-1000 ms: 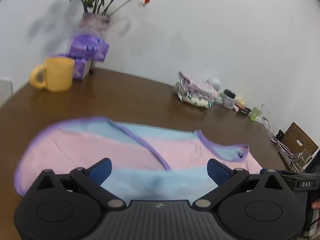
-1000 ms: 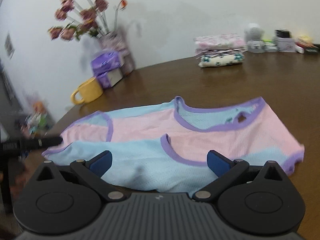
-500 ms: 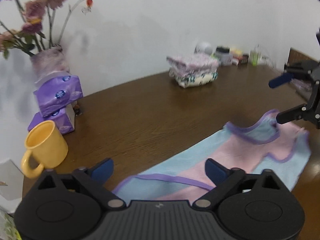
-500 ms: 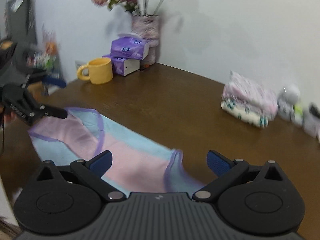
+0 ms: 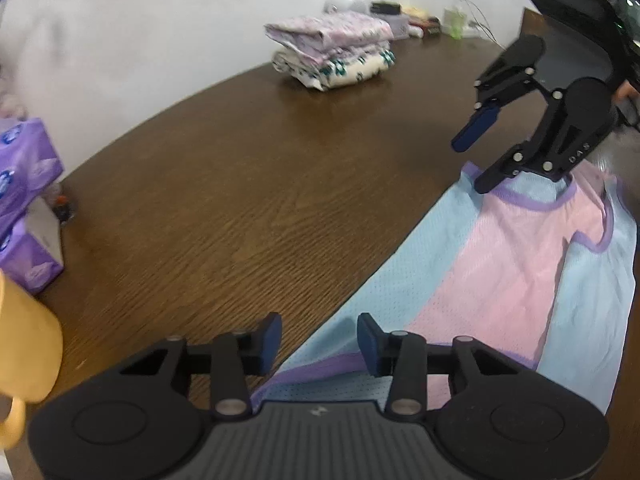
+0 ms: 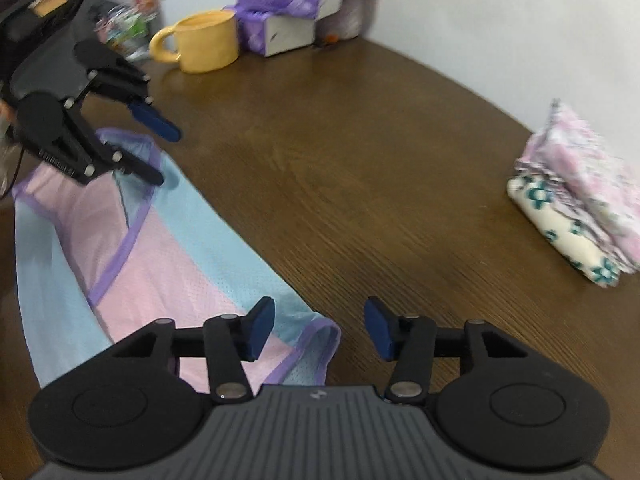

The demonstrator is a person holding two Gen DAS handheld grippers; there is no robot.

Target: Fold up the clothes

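Observation:
A pink and light-blue striped top [image 5: 500,272] with purple trim lies flat along the brown table [image 5: 220,200]. My left gripper [image 5: 318,344] is open with its jaws partly narrowed, low over the purple-edged end nearest it. My right gripper [image 5: 472,160] hovers open at the far end, its lower finger over the trim. In the right wrist view the top [image 6: 160,264] runs from my right gripper [image 6: 320,332], open over a purple-hemmed corner, to my left gripper [image 6: 168,156] at the other end. Neither holds cloth.
A stack of folded patterned clothes [image 5: 332,52] [image 6: 580,208] sits near the wall. A yellow mug [image 6: 204,40] and purple tissue packs [image 6: 280,4] stand at the other side. Small items [image 5: 400,16] line the back edge.
Both grippers have swung out to opposite ends of the top and dropped low over it. The jaws of both have narrowed from wide open.

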